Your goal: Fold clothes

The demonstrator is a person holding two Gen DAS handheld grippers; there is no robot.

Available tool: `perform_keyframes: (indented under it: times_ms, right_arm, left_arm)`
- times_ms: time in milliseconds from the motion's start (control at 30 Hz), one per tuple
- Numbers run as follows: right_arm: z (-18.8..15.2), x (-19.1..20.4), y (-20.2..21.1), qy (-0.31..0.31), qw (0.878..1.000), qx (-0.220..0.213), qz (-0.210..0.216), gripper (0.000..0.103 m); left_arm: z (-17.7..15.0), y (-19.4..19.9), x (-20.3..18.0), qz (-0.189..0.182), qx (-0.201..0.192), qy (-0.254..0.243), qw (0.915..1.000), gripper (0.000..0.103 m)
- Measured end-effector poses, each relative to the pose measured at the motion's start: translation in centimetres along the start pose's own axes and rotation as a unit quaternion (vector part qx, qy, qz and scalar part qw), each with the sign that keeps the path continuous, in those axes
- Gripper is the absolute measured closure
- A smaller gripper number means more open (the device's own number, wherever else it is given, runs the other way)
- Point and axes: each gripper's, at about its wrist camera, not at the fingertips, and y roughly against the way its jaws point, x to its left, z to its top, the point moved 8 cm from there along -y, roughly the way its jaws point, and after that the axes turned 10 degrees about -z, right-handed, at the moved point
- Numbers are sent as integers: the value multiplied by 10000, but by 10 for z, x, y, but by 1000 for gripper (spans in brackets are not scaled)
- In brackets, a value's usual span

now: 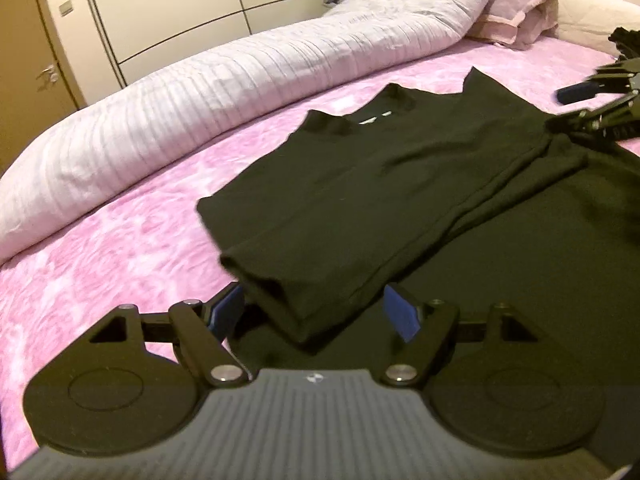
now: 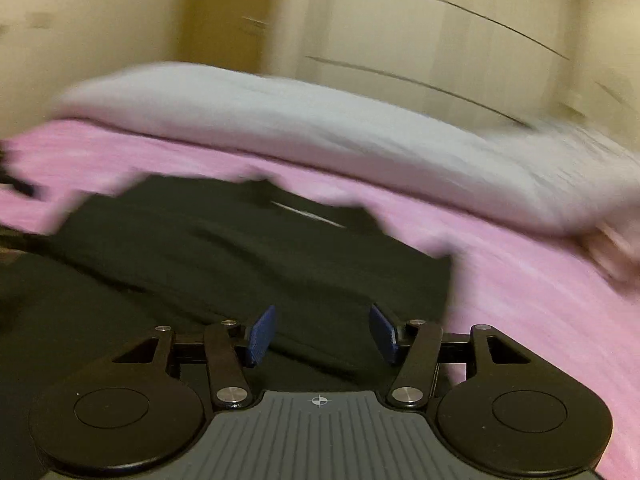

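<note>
A black shirt (image 1: 400,184) lies flat on the pink bedspread (image 1: 120,248), collar toward the far side, with one side folded over along its length. My left gripper (image 1: 316,312) is open just above the shirt's near folded corner, blue pads on either side of it, holding nothing. My right gripper (image 1: 592,100) shows at the right edge of the left wrist view, open over the shirt's far right side. In the blurred right wrist view the right gripper (image 2: 322,332) is open and empty above the shirt (image 2: 240,260).
A rolled pale quilt (image 1: 240,64) lies along the far side of the bed, with a folded pink blanket (image 1: 516,20) beside it. Cream wardrobe doors (image 1: 168,4) stand behind. Another dark garment (image 1: 628,40) lies at the far right.
</note>
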Motion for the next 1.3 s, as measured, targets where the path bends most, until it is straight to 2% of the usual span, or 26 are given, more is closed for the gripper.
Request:
perform_keyframes:
  times_ms: [33,167,233,300,367,433,500,633,733,833,933,1033,1100,1167,1267,1300]
  right_arm:
    - [-6,-18,-9,-153,9995,160,-223,47]
    - [-23,-58,-40,-489,9959,657,-395,47]
    - [-28,-67,-49,-646,9946,739,-328,47]
    - [-35,-85,-53,-797,9911,865,-626,47]
    - [-45,-100,-58,-1287,9849,1045,-498,47]
    - [-49,-105,-55,-1468,9819,1130,-389,47]
    - [-47,-107,-45,-1289,9848,1036,-525,47]
    - [-50,-117,-40,-1390,9827,1072,-596,47]
    - [-50,-121,-39,-1730,9768,1143,-538,47]
    - [-31,-111,-21,-1562,9839,729,-480,47]
    - [-10,-103,-20,-1540,9867,463,-243,47]
    - [12,-93,-40,-1495,9882,339,17,50]
    - [20,-83,-61,-1328,9902,388,202,64]
    - [26,-72,-86,-1186,9910,446,429,70]
    - [32,-67,-123,-1343,9866,589,708,73]
    - [30,-71,-136,-1473,9842,722,669,74]
  left_arm:
    - [1,-5,0,-21,25,-2,10000,29]
    - [-1,-24,1,-139,172,121,9997,29]
    - [-6,-33,3,-153,316,191,9992,29]
    - [-10,-38,4,-150,422,187,9988,29]
    - [-11,-38,3,-155,414,169,9989,29]
    - [-10,-35,3,-152,377,166,9990,29]
    - [-8,-32,3,-150,340,164,9992,29]
    - [-4,-26,3,-145,266,159,9994,29]
    - [-2,-21,3,-141,210,155,9996,29]
    - [1,-16,3,-137,154,151,9997,29]
    - [14,-20,10,-104,37,252,9996,29]
    - [26,-27,19,-98,-58,378,9992,30]
    - [28,-38,24,-149,-10,465,9988,32]
    - [24,-51,29,-151,108,493,9986,37]
    - [17,-70,36,-175,204,551,9981,39]
    - [15,-73,38,-190,175,597,9979,38]
